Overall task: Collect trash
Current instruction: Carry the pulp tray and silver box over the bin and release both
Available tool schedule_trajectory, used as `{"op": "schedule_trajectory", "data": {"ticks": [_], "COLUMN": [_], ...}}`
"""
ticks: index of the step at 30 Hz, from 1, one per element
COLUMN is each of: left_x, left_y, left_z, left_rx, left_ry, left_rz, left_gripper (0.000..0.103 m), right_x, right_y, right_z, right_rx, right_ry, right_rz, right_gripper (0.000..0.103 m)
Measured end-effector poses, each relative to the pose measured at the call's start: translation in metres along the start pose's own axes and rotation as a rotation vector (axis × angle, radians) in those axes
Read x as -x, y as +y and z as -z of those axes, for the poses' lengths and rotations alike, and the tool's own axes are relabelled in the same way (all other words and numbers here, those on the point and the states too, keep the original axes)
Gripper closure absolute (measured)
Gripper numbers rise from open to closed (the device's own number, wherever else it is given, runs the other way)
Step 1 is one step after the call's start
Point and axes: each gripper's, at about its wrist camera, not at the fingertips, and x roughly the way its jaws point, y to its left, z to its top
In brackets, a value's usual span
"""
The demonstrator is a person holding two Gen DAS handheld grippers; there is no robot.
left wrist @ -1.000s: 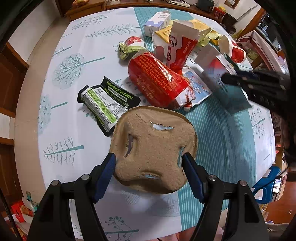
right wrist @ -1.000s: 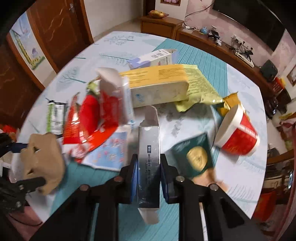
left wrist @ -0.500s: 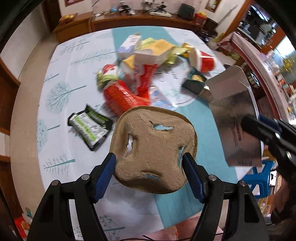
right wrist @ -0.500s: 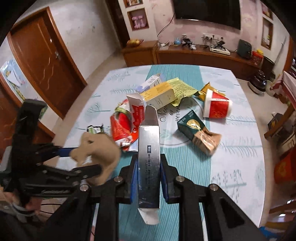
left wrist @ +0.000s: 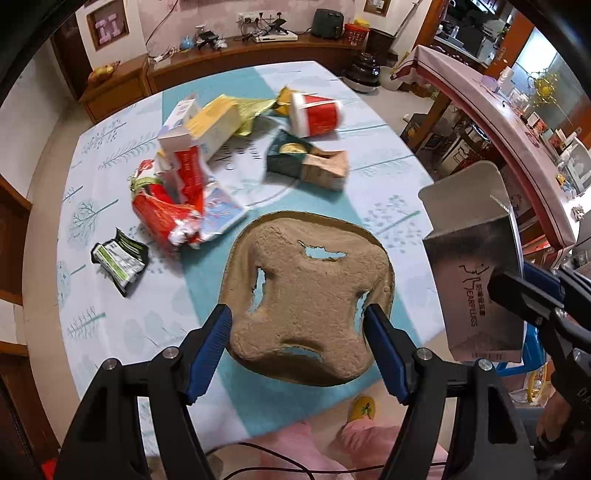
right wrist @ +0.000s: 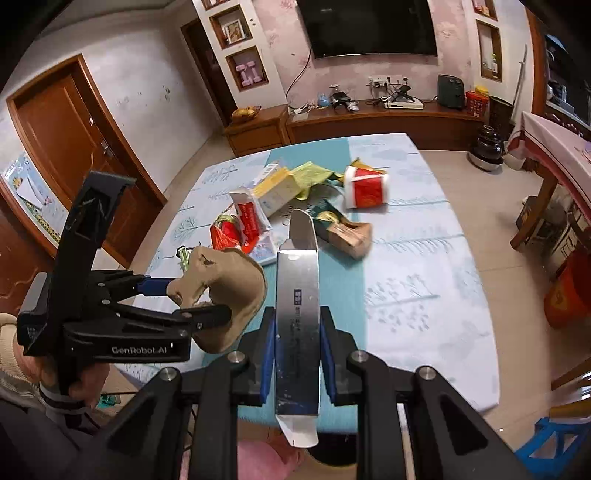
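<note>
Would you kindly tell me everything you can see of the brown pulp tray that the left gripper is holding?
The brown pulp tray is moulded paper fibre, tan and rough, roughly square with rounded corners and a raised rim. Several ragged slits pierce it, showing the tablecloth beneath. The left gripper has its jaws closed on the tray's two opposite sides, holding it clear above the table's near edge with its broad face towards the camera. In the right wrist view it looks bent and cupped. Nothing else touches it.

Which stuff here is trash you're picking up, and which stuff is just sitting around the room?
Trash:
- brown pulp tray, in the left gripper
- silver box, in the right gripper
- red cup
- yellow box
- red wrapper

Just sitting around:
- TV
- fruit bowl
- blue stool
</note>
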Motion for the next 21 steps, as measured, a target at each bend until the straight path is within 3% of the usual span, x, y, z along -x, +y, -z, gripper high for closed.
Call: {"op": "schedule_trajectory", "data": {"ticks": [8,13,21], "left_x": [0.016,0.022,0.017], "left_y": [-0.076,-0.114,-0.135], "left_z": [0.032,0.072,0.132], "left_rx": [0.004,0.039,0.081], "left_ry": [-0.009,-0.002,0.078], "left_rz": [-0.055,-0.091,-0.145], "left_gripper": [0.031,0.031,0.031], "right_x": [0.05,0.065,0.066], "right_y": [-0.057,-0.08,-0.094], "right_z": [0.047,0.077,0.133], "right_rx": [-0.018,-0.008,0.017], "right_ry": [-0.018,0.009,0.103], "right_rz": [-0.054,-0.097,-0.167], "right_gripper": [0.081,0.081,0.081]}}
